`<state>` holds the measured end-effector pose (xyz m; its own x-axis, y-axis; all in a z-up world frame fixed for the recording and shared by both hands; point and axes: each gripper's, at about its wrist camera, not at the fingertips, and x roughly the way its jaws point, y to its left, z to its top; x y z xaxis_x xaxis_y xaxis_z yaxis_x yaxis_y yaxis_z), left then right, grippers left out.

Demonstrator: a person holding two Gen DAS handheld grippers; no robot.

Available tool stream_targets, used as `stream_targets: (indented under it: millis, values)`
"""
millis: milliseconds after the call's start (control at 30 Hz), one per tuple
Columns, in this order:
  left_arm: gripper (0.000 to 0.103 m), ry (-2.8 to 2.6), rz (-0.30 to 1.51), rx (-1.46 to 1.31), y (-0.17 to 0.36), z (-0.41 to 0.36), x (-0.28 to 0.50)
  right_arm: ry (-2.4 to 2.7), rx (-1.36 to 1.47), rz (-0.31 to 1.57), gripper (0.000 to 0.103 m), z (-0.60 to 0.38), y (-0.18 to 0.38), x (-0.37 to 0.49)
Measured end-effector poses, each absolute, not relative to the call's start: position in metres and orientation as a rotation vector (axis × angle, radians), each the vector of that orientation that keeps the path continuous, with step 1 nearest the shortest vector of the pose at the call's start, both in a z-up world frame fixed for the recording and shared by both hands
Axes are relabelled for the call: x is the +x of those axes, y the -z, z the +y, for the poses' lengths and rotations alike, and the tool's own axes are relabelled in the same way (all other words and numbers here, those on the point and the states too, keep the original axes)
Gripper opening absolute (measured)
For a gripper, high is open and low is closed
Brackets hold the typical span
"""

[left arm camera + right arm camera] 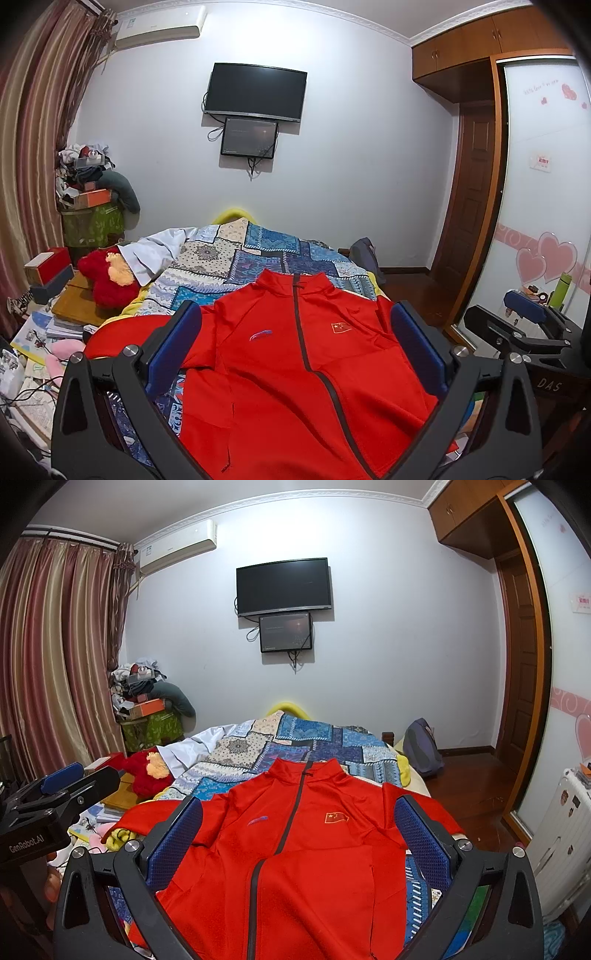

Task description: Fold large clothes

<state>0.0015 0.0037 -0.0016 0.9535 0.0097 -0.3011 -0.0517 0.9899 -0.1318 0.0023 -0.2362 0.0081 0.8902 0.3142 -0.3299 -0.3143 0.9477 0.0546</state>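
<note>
Here the red zip-front track jacket [295,369] lies face up and spread flat on the blue patchwork quilt [258,254] of the bed, while the left gripper [295,350] and the right gripper [299,834] both hang above it with jaws wide and nothing held. A pinch that catches only the top layer, or drags the quilt along, would likely skew the fold, and the sleeve draped off the bed's edge could slide down. No container here takes part in the task.

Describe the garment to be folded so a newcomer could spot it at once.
Start at the bed with the blue patchwork quilt below the wall television. Spread flat on its near end lies the red jacket. Its dark front zip and small flag badge distinguish it from the red plush toy beside the bed.
</note>
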Motion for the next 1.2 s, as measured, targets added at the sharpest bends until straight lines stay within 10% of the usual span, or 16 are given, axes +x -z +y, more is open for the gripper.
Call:
stream_targets:
  millis: [1200]
  values:
    - [0.103,-0.057,0.327,-0.134,0.010,0.013,0.012,-0.330,-0.001,0.373,0.103,-0.220,0.014,0.011]
